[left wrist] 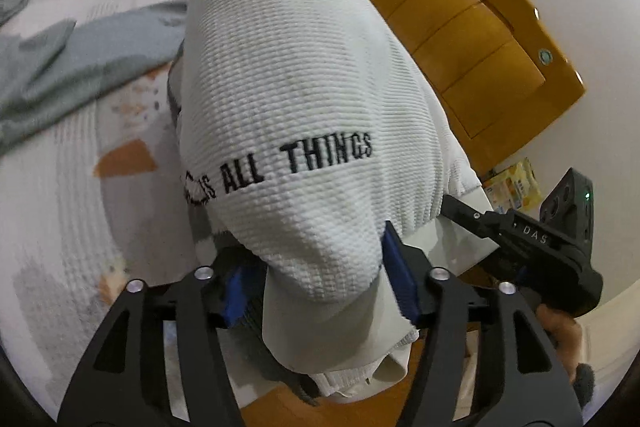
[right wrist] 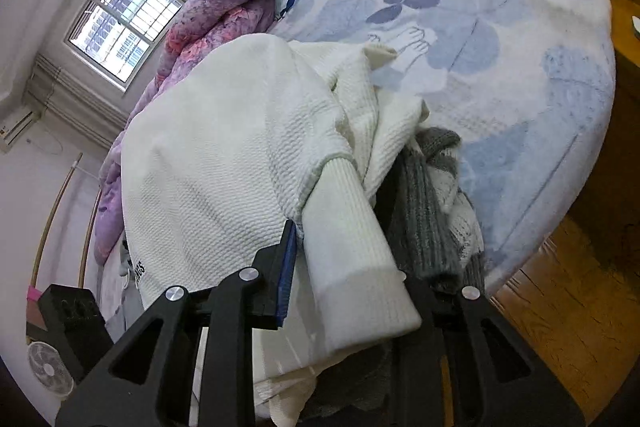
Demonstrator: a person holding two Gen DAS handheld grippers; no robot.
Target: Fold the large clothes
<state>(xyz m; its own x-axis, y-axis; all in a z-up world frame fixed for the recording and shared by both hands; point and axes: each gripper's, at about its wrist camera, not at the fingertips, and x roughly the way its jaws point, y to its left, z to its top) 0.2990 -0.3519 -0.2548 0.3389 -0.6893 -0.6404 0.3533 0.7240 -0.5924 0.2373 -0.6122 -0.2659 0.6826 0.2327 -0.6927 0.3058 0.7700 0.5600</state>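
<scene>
Left wrist view: the left gripper (left wrist: 320, 287) stands open around the white sweatshirt (left wrist: 288, 99) at centre frame; the right gripper (right wrist: 348, 291) clamps its cuff (right wrist: 352, 247). Lay it flat on the bed (right wrist: 520, 75) before folding.

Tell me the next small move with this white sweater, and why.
Probably lower the white sweater flat onto the bed. It hangs bunched between the left claw and right claw, the ribbed cuff draped over a grey knit.
</scene>
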